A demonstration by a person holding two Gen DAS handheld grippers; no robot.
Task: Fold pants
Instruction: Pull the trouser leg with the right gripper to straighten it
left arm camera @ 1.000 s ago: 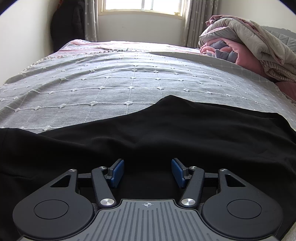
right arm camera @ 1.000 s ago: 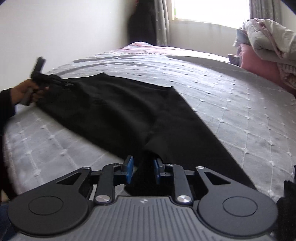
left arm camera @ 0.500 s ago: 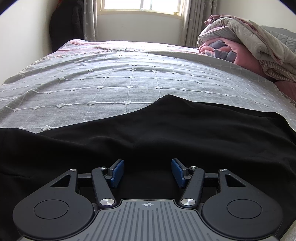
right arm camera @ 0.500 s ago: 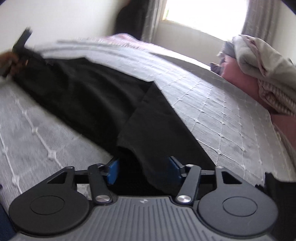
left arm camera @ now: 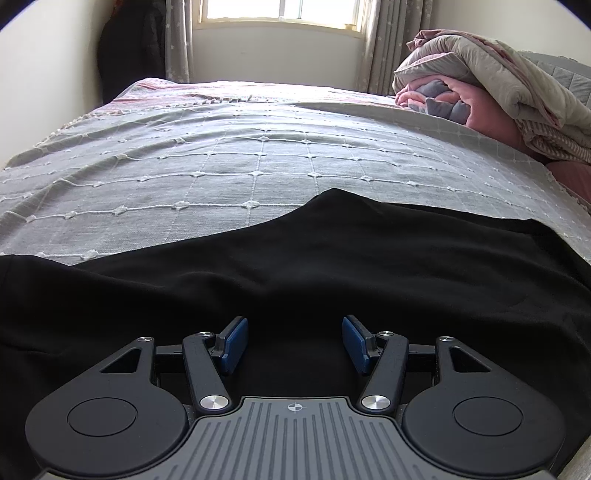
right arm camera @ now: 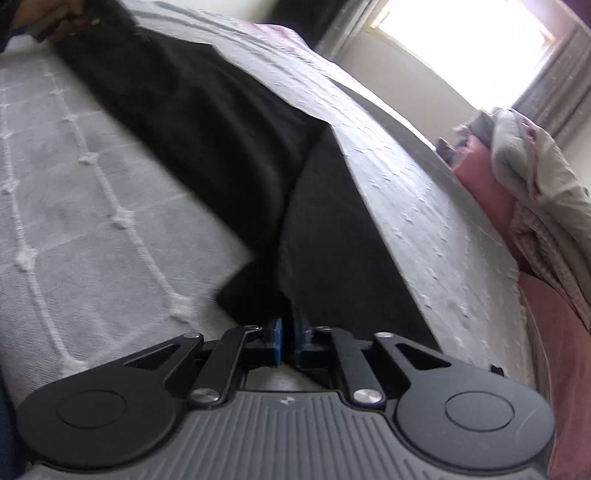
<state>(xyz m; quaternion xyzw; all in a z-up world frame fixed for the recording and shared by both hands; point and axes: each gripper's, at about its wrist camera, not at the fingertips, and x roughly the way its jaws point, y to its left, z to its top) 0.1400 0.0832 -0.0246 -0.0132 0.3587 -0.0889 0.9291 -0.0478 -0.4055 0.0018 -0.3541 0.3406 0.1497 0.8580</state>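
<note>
Since a second ago the right gripper [right arm camera: 287, 339] has rolled hard to one side and dropped closer to the bed; its view now tilts and blurs, and the near end of the pants [right arm camera: 236, 155] sits right at its blue pads. Its claw is closing, with the pads almost together around a thin edge of black cloth at the hem, though I honestly can't tell if they're pinching yet or just about to.

Left gripper [left arm camera: 293, 341] hasn't budged; it sits over the pants [left arm camera: 295, 280] with its pads spread apart, cloth under and between them but nothing squeezed, so I'd call it released. From the right view the person's hand [right arm camera: 48, 14] at the far left corner is at the other end of the pants, probably parked there to keep that end from sliding while the right side does the work.

Pants lie flat and stretched along the near side of the grey bedspread [left arm camera: 229, 162], one leg overlapping the other; the bundle of blankets [left arm camera: 491, 88] is well apart on the far right, so it's not in the way.

My guess is the hem end gets picked up and carried over toward the other end for a fold; not started yet.
</note>
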